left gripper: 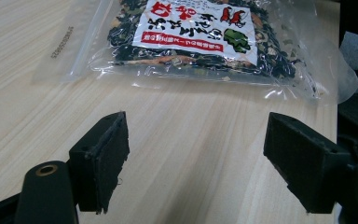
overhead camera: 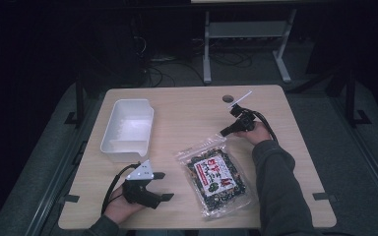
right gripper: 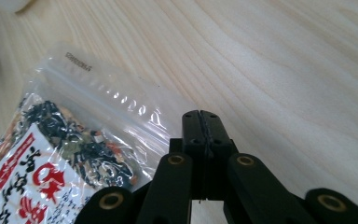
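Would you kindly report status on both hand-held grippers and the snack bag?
Left hand-held gripper open, empty. Right hand-held gripper shut at snack bag corner. White bin off aside.

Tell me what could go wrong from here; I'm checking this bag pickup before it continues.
The right gripper is shut beside the bag, at its clear top edge, apparently holding nothing, so lifting may leave it behind. The left gripper is open, short of the bag; pushing in could slide the slick plastic across the table.
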